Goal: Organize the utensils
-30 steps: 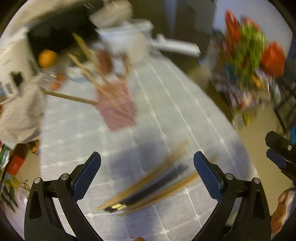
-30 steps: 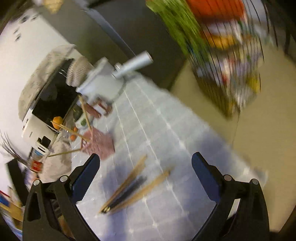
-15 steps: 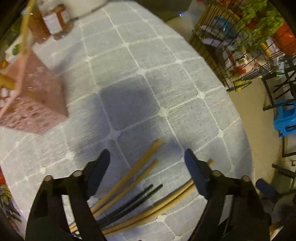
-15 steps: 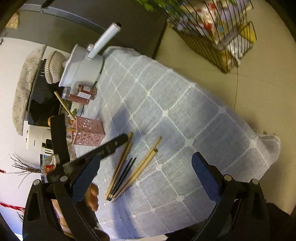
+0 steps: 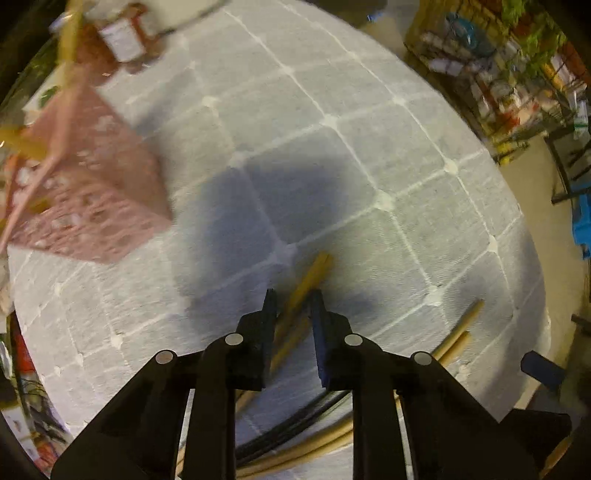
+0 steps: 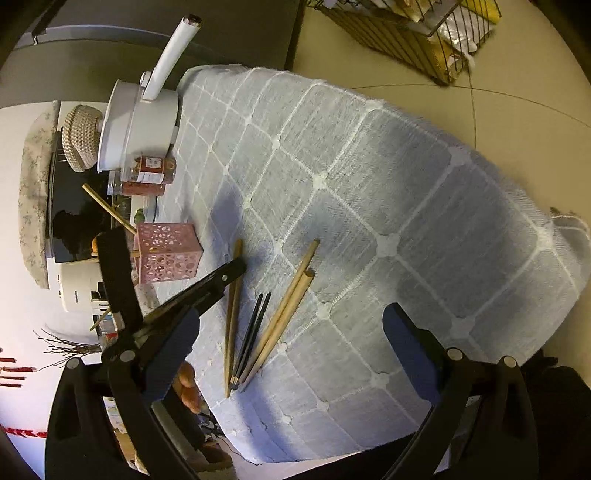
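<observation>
Three pairs of chopsticks lie on the grey-blue checked tablecloth (image 6: 369,192): a tan pair (image 6: 232,314), a black pair (image 6: 255,332) and a paler wooden pair (image 6: 288,306). My left gripper (image 5: 293,299) points steeply down, and its jaws are closing on the tan pair (image 5: 314,269), pads tight against both sides. From the right wrist view, its tip (image 6: 236,267) rests on that pair. My right gripper (image 6: 291,314) hovers wide open above the table's near edge with nothing held. A pink perforated holder (image 6: 166,253) with chopsticks in it stands to the left of the chopsticks.
A white pot (image 6: 140,125) with a long handle and two jars (image 6: 147,173) stand at the table's far end. A wire rack (image 6: 406,29) of goods stands on the floor beyond the table. A hand (image 6: 188,380) shows under the left gripper.
My left gripper dropped onto the chopsticks and its jaws went from wide apart to closed around the tan pair. My right gripper sank and rolled, still open.
</observation>
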The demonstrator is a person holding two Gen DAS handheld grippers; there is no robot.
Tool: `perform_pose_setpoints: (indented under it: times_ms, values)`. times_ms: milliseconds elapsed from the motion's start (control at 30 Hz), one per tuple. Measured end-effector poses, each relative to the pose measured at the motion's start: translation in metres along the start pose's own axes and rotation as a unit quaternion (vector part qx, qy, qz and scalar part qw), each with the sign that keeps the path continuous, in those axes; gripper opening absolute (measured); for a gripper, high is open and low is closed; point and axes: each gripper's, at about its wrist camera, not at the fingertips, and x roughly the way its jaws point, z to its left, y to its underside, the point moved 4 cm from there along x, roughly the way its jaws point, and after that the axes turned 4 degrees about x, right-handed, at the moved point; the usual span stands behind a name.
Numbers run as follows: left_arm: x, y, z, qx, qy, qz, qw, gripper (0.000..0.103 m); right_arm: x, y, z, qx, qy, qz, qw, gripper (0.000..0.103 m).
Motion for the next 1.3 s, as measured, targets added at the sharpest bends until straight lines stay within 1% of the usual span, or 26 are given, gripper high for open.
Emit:
perform_pose_setpoints:
  times_ms: [67,100,167,233,300,333,367,433,500,567,633,700,767,833,867,900,1000,1033,1067,1100,1167,1200,1233,1300]
  values:
    - [-0.009,0.004,0.009,-0.018,0.021,-0.023,0.9994,0.018,0.008,-0.002,0.006,-0.005,0.003,0.000,1.000,0.097]
    - [-0.018,0.007,0.016,-0.034,0.039,-0.038,0.9979,0.018,0.011,-0.002,0.007,-0.005,0.005,0.000,1.000,0.097]
    - [-0.034,0.016,0.029,-0.054,0.055,-0.063,0.9950,0.018,0.021,-0.002,0.013,-0.008,0.010,-0.004,1.000,0.097]
    - [-0.054,0.024,0.044,-0.078,0.079,-0.092,0.9895,0.014,0.028,0.000,0.023,-0.019,0.002,-0.005,1.000,0.097]
    - [-0.072,0.033,0.054,-0.096,0.093,-0.116,0.9842,0.010,0.033,0.003,0.036,-0.036,-0.015,-0.003,0.999,0.097]
    - [-0.079,0.035,0.052,-0.101,0.098,-0.126,0.9820,0.008,0.038,0.006,0.045,-0.052,-0.023,-0.002,0.998,0.097]
    - [-0.087,0.040,0.056,-0.105,0.098,-0.137,0.9801,0.007,0.041,0.009,0.052,-0.063,-0.024,-0.003,0.998,0.097]
    - [-0.102,0.051,0.059,-0.109,0.090,-0.156,0.9776,0.007,0.051,0.017,0.061,-0.086,-0.010,-0.001,0.996,0.097]
    - [-0.118,0.062,0.063,-0.113,0.086,-0.175,0.9743,0.007,0.063,0.022,0.064,-0.091,0.010,0.007,0.996,0.097]
    - [-0.131,0.071,0.065,-0.115,0.084,-0.188,0.9717,0.007,0.073,0.024,0.068,-0.092,0.014,0.018,0.995,0.097]
    - [-0.149,0.084,0.066,-0.115,0.083,-0.203,0.9690,0.007,0.079,0.026,0.079,-0.116,0.024,0.014,0.993,0.097]
    - [-0.160,0.094,0.067,-0.115,0.081,-0.218,0.9659,0.007,0.085,0.029,0.092,-0.162,0.047,0.010,0.986,0.097]
    - [-0.175,0.108,0.072,-0.113,0.077,-0.229,0.9639,0.007,0.090,0.036,0.104,-0.212,0.062,0.015,0.975,0.097]
    - [-0.191,0.124,0.078,-0.113,0.067,-0.243,0.9611,0.007,0.097,0.050,0.117,-0.275,0.065,0.045,0.958,0.097]
    - [-0.199,0.131,0.082,-0.116,0.061,-0.250,0.9593,0.007,0.099,0.061,0.125,-0.319,0.068,0.058,0.944,0.097]
    - [-0.206,0.139,0.086,-0.121,0.057,-0.258,0.9568,0.007,0.097,0.067,0.129,-0.343,0.070,0.060,0.935,0.097]
    - [-0.226,0.161,0.103,-0.140,0.049,-0.284,0.9472,0.007,0.087,0.104,0.141,-0.469,0.090,0.059,0.877,0.097]
    - [-0.232,0.168,0.109,-0.147,0.047,-0.294,0.9432,0.007,0.085,0.113,0.141,-0.495,0.094,0.062,0.862,0.097]
    - [-0.237,0.173,0.115,-0.154,0.045,-0.302,0.9397,0.007,0.083,0.125,0.140,-0.528,0.102,0.067,0.841,0.097]
    - [-0.242,0.177,0.120,-0.160,0.043,-0.308,0.9368,0.006,0.083,0.138,0.139,-0.562,0.112,0.073,0.816,0.096]
    - [-0.250,0.184,0.128,-0.171,0.038,-0.320,0.9311,0.006,0.087,0.156,0.137,-0.607,0.129,0.076,0.781,0.095]
    - [-0.257,0.187,0.132,-0.175,0.034,-0.328,0.9277,0.006,0.093,0.166,0.139,-0.630,0.139,0.082,0.759,0.094]
    - [-0.261,0.190,0.134,-0.176,0.031,-0.332,0.9260,0.006,0.099,0.171,0.143,-0.641,0.141,0.089,0.749,0.093]
    - [-0.270,0.197,0.138,-0.179,0.025,-0.342,0.9219,0.006,0.114,0.185,0.151,-0.672,0.143,0.106,0.719,0.091]
